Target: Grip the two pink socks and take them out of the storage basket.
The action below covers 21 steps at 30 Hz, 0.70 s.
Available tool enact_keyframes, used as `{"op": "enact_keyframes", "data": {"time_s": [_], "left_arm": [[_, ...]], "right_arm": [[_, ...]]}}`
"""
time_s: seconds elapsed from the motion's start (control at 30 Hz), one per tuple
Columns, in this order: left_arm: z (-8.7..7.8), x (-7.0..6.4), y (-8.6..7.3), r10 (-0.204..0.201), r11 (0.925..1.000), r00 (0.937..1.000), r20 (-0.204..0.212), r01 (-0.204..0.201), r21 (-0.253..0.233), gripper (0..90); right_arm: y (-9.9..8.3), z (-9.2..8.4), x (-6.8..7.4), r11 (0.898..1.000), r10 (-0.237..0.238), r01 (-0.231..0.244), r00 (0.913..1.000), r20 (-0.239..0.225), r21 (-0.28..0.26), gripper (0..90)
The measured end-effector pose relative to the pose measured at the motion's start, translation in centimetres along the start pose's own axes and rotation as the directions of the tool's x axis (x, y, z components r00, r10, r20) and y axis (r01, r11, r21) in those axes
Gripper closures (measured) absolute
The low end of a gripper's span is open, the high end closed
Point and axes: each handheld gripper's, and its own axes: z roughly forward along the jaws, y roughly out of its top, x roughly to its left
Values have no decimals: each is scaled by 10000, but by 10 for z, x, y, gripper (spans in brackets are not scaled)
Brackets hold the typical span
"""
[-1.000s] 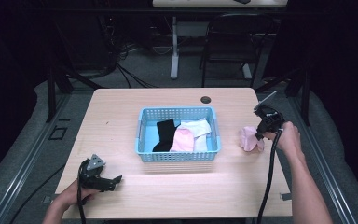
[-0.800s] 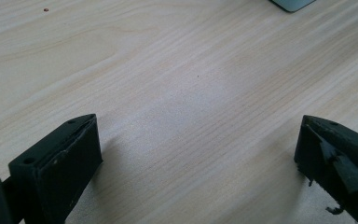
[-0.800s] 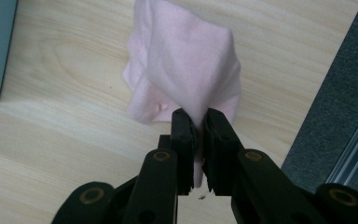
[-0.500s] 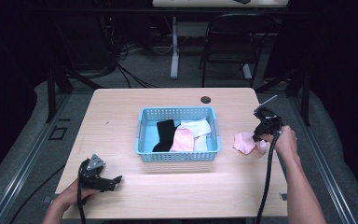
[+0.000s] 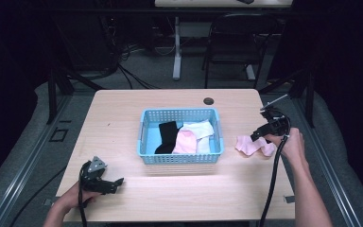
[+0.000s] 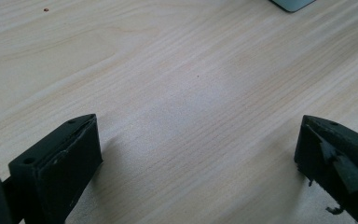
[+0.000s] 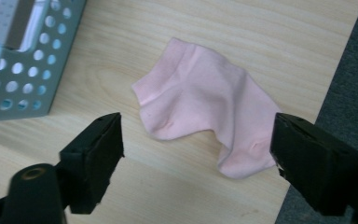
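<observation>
Pink sock (image 7: 205,109) lies flat on the counter (image 5: 123,118), right of the blue basket (image 5: 179,158) and near the counter's right edge, apart from the basket wall. Right gripper (image 5: 264,134) hangs just above it, fingers released and spread wide; in the right gripper view the sock sits between and just ahead of the 2 fingers (image 7: 95,154), neither touching it. Sock's long axis runs at a slant across the gap, cuff end toward the basket, toe end toward the counter edge beside the far finger. Basket holds a black sock (image 5: 168,135), a pink one (image 5: 185,142) and a white one (image 5: 199,128). Left gripper (image 5: 105,184) rests low at the near left corner of the counter, fingers (image 6: 60,163) also released over bare wood, well apart from everything. Right hand (image 5: 290,144) is clearly the nearer; any pick-up likely means a short drop straight down and a close across the sock's middle.
</observation>
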Motion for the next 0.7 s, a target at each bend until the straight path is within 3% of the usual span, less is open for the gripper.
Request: {"op": "enact_keyframes", "data": {"time_s": [0.23, 0.33, 0.47, 0.53, 0.7], "left_arm": [[0, 0, 0, -47, 10000, 10000, -19, 47, -14, 3], [0, -1, 0, -56, 10000, 10000, -9, 56, -14, 3], [0, 0, 0, -46, 10000, 10000, -18, 46, -17, 3], [0, 0, 0, 0, 10000, 10000, -15, 0, -5, 3], [0, 0, 0, -47, 10000, 10000, -18, 47, -15, 3]], "right_arm": [[-9, -13, 4, 9983, -81, 56, 9990, -432, -575, 64], [-10, -19, 9, 9976, -212, 186, 9990, -395, -663, 18], [-9, -31, 16, 9946, -363, 312, 9981, -506, -990, 12], [-7, -43, 24, 9901, -734, 671, 9961, -479, -1235, 0], [-5, -55, 35, 9812, -1032, 934, 9934, -501, -1688, 0]]}}
